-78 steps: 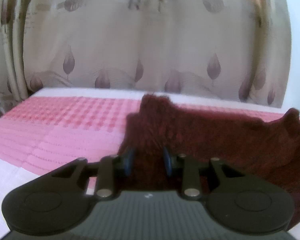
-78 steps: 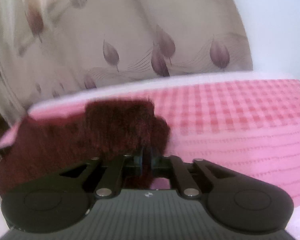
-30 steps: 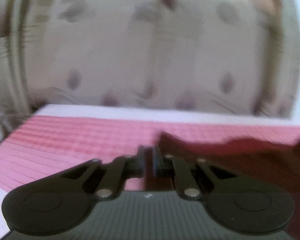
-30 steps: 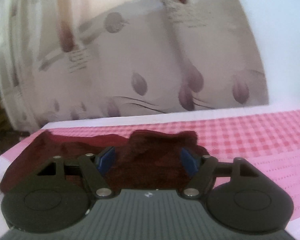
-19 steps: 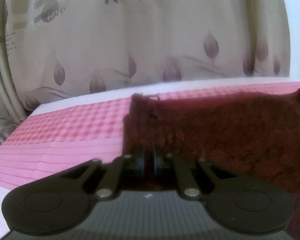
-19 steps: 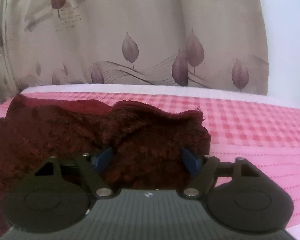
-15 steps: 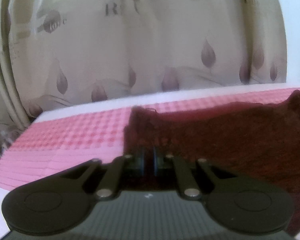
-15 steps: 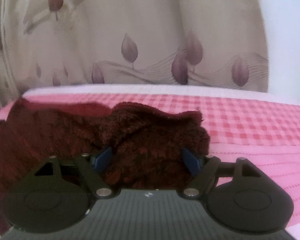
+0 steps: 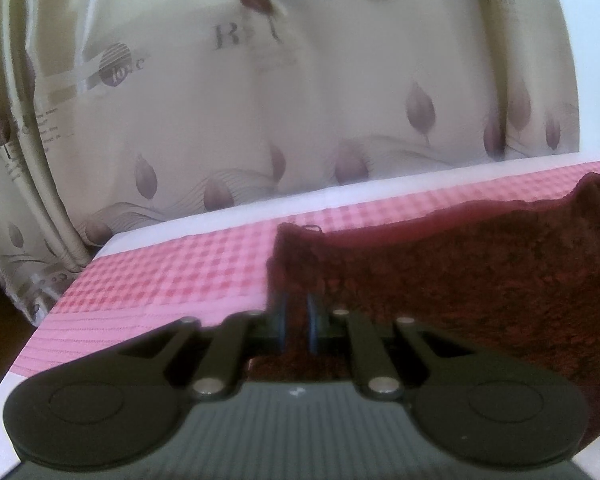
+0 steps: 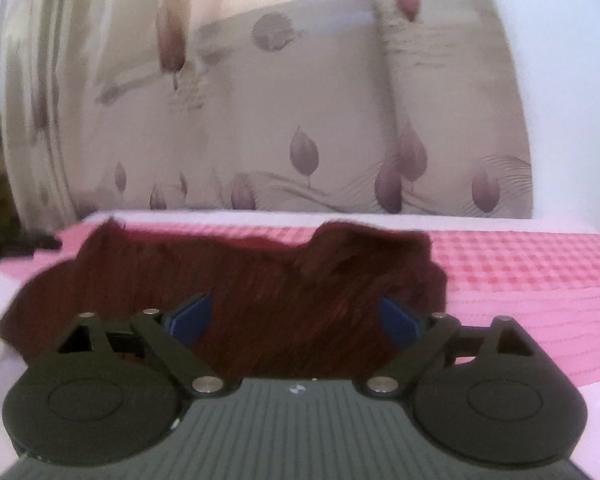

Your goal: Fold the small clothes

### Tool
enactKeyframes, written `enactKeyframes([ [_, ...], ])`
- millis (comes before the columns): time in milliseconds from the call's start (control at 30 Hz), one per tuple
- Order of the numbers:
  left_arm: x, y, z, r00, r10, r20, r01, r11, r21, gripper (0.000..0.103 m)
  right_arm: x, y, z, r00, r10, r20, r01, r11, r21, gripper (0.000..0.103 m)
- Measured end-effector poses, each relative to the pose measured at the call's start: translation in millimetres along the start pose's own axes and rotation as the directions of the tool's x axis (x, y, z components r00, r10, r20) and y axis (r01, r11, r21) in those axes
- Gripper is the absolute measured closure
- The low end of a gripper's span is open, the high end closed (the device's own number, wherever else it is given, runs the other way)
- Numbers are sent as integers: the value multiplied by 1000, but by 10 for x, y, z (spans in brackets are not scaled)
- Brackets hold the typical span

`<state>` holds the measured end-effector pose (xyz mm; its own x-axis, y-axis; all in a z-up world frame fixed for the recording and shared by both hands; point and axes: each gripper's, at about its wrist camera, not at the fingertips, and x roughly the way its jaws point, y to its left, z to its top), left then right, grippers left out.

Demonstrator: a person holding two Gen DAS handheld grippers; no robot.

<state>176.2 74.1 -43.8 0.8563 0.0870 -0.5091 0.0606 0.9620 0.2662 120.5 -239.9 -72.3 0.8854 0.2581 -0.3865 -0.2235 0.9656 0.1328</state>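
A dark maroon fuzzy garment [image 9: 480, 280] lies on a pink-and-white checked cloth [image 9: 188, 276]. Behind the cloth hangs a cream curtain [image 10: 300, 120] printed with mauve leaves. Each black claw [image 10: 296, 320] carries blue pads [image 10: 192, 316].

Dark red garment [image 9: 480, 280] cut off at right edge, near part hidden behind left tongs [image 9: 296, 324] (grip point unclear); right-wrist view blurred.

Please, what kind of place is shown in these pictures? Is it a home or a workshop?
Most likely a home, perhaps a bedroom or living room. A curtain printed with leaves hangs behind, a pink checked cloth covers the flat surface, and a dark red knitted garment lies on it for folding.
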Motion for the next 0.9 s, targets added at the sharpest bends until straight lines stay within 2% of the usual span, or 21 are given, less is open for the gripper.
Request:
enactKeyframes([
  [133, 18, 9, 7, 1000, 8, -9, -8, 1000, 10, 92, 84, 115, -80, 999, -47, -22, 46, 997, -54, 10],
  [233, 62, 23, 18, 1000, 10, -19, -10, 1000, 12, 89, 137, 140, -79, 997, -65, -34, 63, 996, -66, 4],
  [300, 96, 25, 31, 1000, 18, -23, -17, 1000, 17, 73, 163, 150, -90, 996, -73, -46, 70, 995, -74, 3],
  [367, 134, 83, 52, 1000, -3, -10, 4, 1000, 12, 36, 164, 164, -98, 996, -74, -46, 70, 994, -81, 2],
  [400, 152, 128, 59, 1000, -20, -2, 20, 1000, 0, 32, 164, 158, -99, 996, -73, -46, 69, 994, -79, 2],
  [467, 220, 248, 97, 998, -63, -10, 63, 997, -34, 31, 161, 149, -103, 997, -70, -45, 66, 995, -73, 1],
  [633, 426, 452, 155, 995, -81, -62, 78, 995, -57, 32, 169, 137, -106, 997, -64, -49, 61, 996, -66, 0],
  [733, 524, 587, 168, 986, -145, -80, 139, 987, -78, 32, 175, 130, -102, 997, -63, -49, 60, 996, -67, 0],
  [800, 619, 673, 178, 970, -214, -111, 204, 974, -96, 32, 180, 130, -102, 997, -63, -52, 60, 996, -66, 0],
  [867, 767, 764, 157, 938, -311, -153, 293, 947, -134, 32, 182, 132, -104, 997, -64, -53, 60, 996, -64, 0],
  [900, 832, 788, 142, 925, -337, -172, 314, 937, -151, 32, 182, 134, -104, 996, -64, -54, 61, 996, -63, 0],
])
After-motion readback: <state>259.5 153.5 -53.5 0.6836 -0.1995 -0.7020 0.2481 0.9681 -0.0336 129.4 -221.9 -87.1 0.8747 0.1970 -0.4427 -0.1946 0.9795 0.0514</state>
